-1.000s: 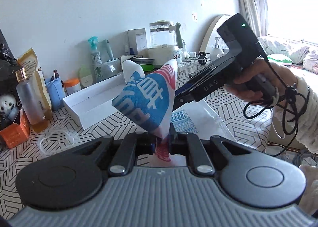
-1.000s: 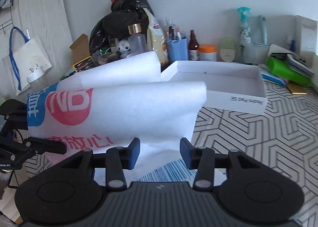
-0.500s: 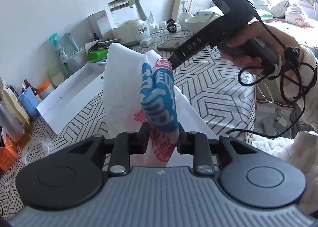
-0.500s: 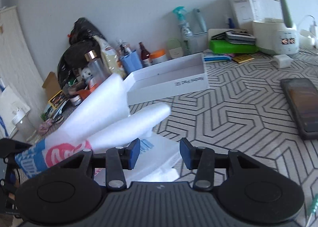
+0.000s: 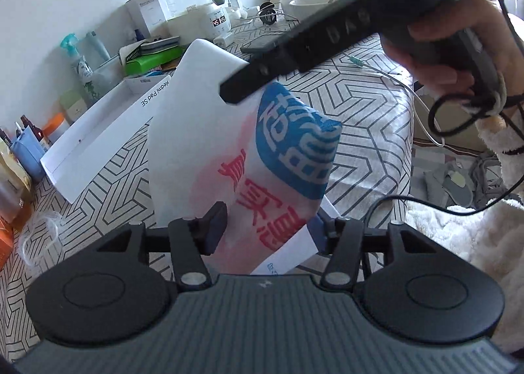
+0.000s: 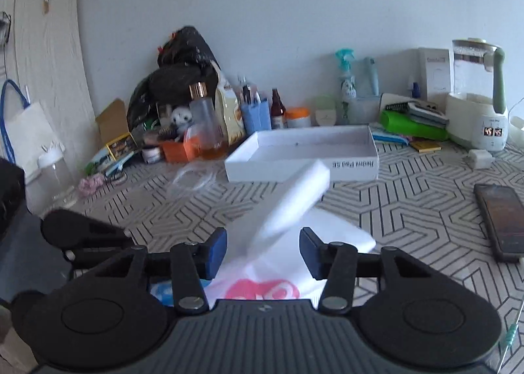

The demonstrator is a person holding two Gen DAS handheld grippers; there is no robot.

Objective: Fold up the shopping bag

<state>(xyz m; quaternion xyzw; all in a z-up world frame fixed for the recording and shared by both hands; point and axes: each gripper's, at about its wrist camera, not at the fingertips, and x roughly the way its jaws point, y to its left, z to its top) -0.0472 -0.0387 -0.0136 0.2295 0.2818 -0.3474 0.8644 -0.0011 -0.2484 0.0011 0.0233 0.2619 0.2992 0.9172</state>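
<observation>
The shopping bag (image 5: pixel 209 132) is white with a blue patch and red lettering. It is partly folded and stands up loosely between the fingers of my left gripper (image 5: pixel 267 226), whose jaws are wide apart and not pinching it. My right gripper (image 6: pixel 263 251) is open too, with the bag (image 6: pixel 288 207) lying between and below its fingers. In the left wrist view the right gripper's finger (image 5: pixel 262 76) reaches over the bag's upper white edge, held by a hand.
A white shallow box (image 6: pixel 304 151) lies on the patterned table (image 6: pixel 409 210) behind the bag. A dark phone (image 6: pixel 501 220) lies at the right. Bottles, a kettle (image 6: pixel 478 96) and clutter line the wall. The table's edge drops off to the right in the left wrist view (image 5: pixel 409 132).
My left gripper has opened and let go of the bag. The right gripper has swung over and nearer the bag, staying open. The bag has slumped lower.
</observation>
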